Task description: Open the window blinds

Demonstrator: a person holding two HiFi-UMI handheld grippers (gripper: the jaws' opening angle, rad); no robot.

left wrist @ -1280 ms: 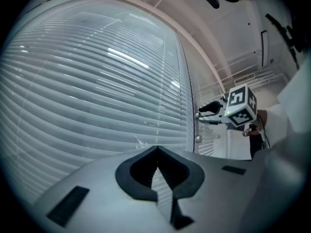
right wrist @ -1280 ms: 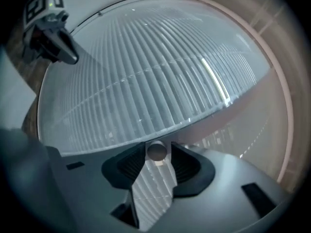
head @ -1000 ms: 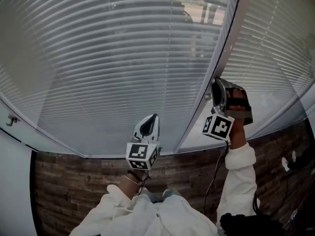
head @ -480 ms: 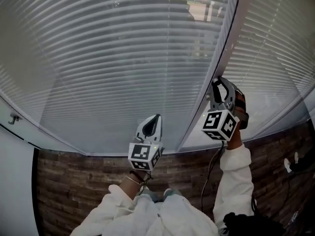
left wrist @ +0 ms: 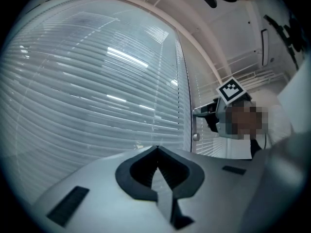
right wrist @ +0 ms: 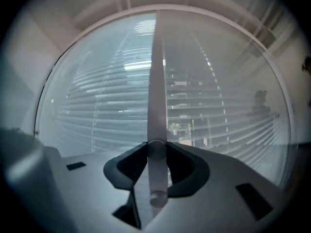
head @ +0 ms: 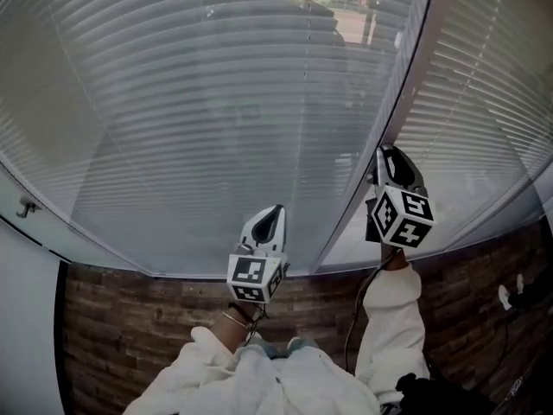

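Blinds (head: 216, 102): down, spanning 9 to 3 o'clock; street shows faintly at 12.
Tilt wand (right wrist: 156, 81): hangs by the mullion, 3 o'clock.
Right gripper (right wrist: 156, 149): fingers have just been closing and now clamp the wand, likely for twisting.
Left gripper (left wrist: 156, 152): 6 o'clock, fingers closed on nothing, parked clear.

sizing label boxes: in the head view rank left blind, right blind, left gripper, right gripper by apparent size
1. left blind
2. right blind
3. left gripper and right gripper look about alike, so no ranking between them
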